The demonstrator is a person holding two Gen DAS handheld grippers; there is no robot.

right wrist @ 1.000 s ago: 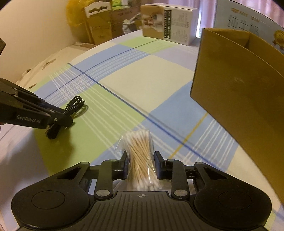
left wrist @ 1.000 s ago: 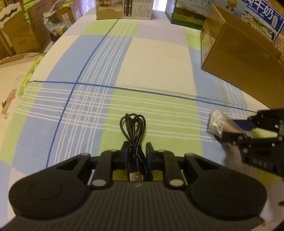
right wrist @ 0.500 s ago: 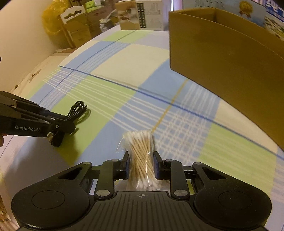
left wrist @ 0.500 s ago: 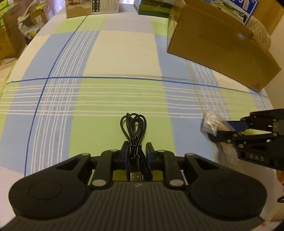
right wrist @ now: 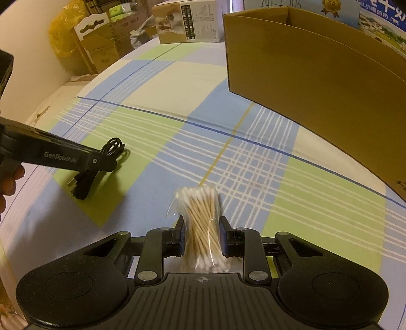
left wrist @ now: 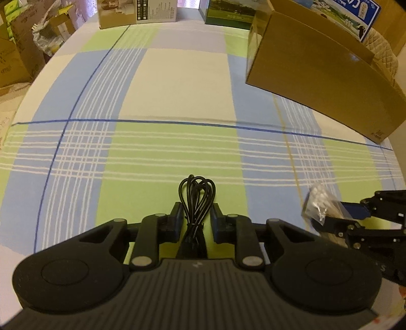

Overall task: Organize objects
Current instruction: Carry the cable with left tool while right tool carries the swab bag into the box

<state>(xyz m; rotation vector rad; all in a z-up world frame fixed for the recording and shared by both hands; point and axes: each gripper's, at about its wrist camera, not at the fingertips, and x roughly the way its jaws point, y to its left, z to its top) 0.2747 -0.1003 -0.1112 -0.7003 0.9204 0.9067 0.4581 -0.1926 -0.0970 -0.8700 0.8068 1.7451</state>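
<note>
A coiled black cable (left wrist: 196,187) sits between the fingers of my left gripper (left wrist: 196,210), which is shut on its tied middle; the loops stick out ahead over the checked cloth. In the right wrist view the same cable (right wrist: 114,146) droops from the left gripper (right wrist: 106,165), plug ends low near the cloth. My right gripper (right wrist: 201,220) is shut on a clear bag of cotton swabs (right wrist: 200,203), held just above the cloth. From the left wrist view that bag (left wrist: 316,203) and the right gripper (left wrist: 327,220) sit at the right edge.
An open brown cardboard box (right wrist: 317,88) stands on the far right of the bed-like surface (left wrist: 177,83), also seen as the cardboard box (left wrist: 317,76). Printed cartons (left wrist: 137,12) line the far edge. Stacked boxes (right wrist: 101,45) stand beyond the left side. A hand (right wrist: 10,177) shows at left.
The right gripper has shifted sideways and rolled with the swab bag, so the cardboard box now stands farther off. The left view has turned slightly; the cable stays between its fingers.
</note>
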